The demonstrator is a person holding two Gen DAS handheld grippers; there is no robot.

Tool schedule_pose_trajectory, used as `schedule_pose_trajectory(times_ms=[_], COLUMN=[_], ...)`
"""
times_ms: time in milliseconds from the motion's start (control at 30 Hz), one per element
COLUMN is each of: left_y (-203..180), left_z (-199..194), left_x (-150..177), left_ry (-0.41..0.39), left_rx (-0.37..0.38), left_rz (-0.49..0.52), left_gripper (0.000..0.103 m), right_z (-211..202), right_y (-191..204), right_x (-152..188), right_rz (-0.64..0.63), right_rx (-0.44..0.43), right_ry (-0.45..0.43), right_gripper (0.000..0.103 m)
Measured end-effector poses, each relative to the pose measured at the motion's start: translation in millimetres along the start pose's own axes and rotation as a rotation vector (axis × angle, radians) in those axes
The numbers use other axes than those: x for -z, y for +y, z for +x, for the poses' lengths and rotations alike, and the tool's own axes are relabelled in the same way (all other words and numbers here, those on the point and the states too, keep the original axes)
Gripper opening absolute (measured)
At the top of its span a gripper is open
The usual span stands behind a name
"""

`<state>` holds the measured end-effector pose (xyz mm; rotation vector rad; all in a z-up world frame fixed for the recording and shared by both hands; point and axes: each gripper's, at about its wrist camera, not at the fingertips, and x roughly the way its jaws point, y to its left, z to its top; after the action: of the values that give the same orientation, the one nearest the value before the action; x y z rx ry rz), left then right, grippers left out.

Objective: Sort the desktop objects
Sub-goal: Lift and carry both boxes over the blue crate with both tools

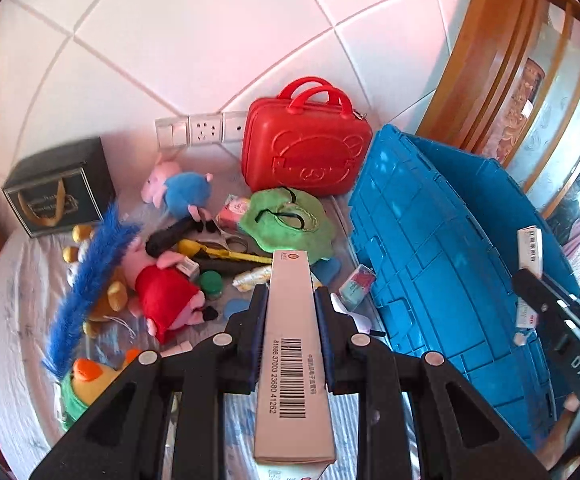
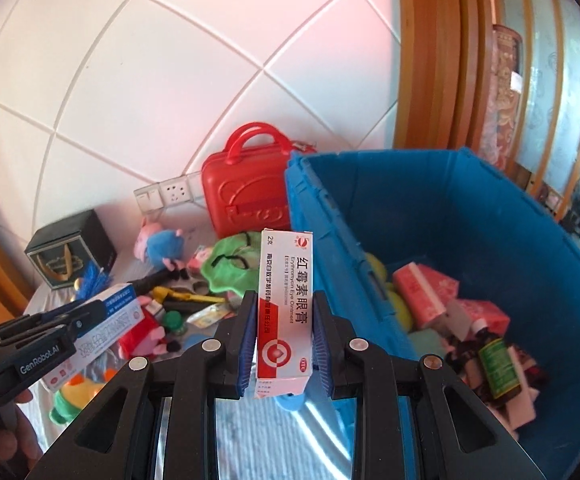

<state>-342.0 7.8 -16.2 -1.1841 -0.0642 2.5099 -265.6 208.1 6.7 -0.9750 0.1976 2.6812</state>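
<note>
Both grippers are matte black plastic with triangular cut-outs, round silver screws at the linkage joints and ribbed blue pads [image 1: 261,332] on the fingers. The left gripper [image 2: 93,320] bears white "GenRobot.AI" lettering; the right gripper [image 1: 530,276] reads "DAS".

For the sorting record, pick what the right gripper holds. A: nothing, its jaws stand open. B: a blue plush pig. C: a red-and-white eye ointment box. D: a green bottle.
C: in the right wrist view the right gripper has its blue pads pressed on both sides of the red-and-white eye ointment box, which stands upright between them beside the blue crate.
</note>
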Motion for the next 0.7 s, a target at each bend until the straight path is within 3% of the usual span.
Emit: schedule_pose_trajectory(times_ms=[133, 400, 700], left_y=[-18.2, -65.7, -144.6], left_z=[-8.9, -19.8, -24.9], left_x=[-4.2, -11.5, -13.4], left_ry=[-0.027, -0.055, -0.078], left_rx=[-0.03, -0.001, 0.031], left_rz=[0.032, 0.084, 0.169], left_gripper=[0.022, 0.022, 0.022], right_z=[-11.1, -30.6, -55.9], right_y=[-12.0, -51.1, -110.6], right_x=[-2.4, -9.2, -11.3], right_rz=[0.008, 0.041, 0.098], right_rx=[0.017, 0.064, 0.125], right_ry=[-0.011, -0.029, -0.052], right_gripper=[0.026, 0.026, 0.026])
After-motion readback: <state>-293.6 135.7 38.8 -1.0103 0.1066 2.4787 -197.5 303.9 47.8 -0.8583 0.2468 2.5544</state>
